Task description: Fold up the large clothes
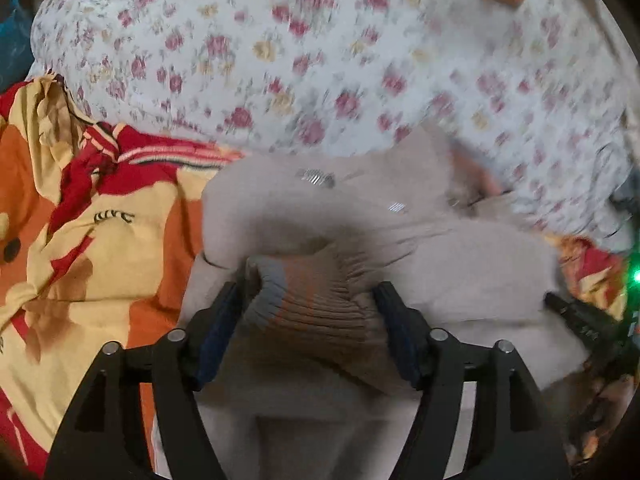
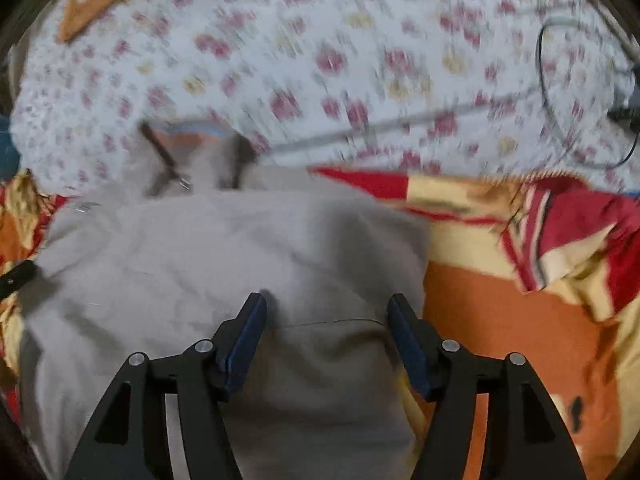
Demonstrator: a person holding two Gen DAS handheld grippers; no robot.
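A large beige-grey knitted garment [image 1: 320,216] lies bunched on the bed; in the right wrist view it [image 2: 224,248] spreads across the lower middle. Its ribbed cuff [image 1: 312,304], brown with a grey-blue edge, sits between the open fingers of my left gripper [image 1: 310,300]. I cannot tell whether the pads touch it. My right gripper [image 2: 326,316] is open just above the garment's flat body, holding nothing. The tip of the other gripper [image 1: 576,320] shows at the right edge of the left wrist view. Both views are motion-blurred.
An orange, yellow and red cartoon blanket [image 1: 80,240] lies under the garment, also seen in the right wrist view [image 2: 520,280]. A white floral sheet [image 1: 320,60] covers the far bed. A black cable [image 2: 548,80] loops at the far right.
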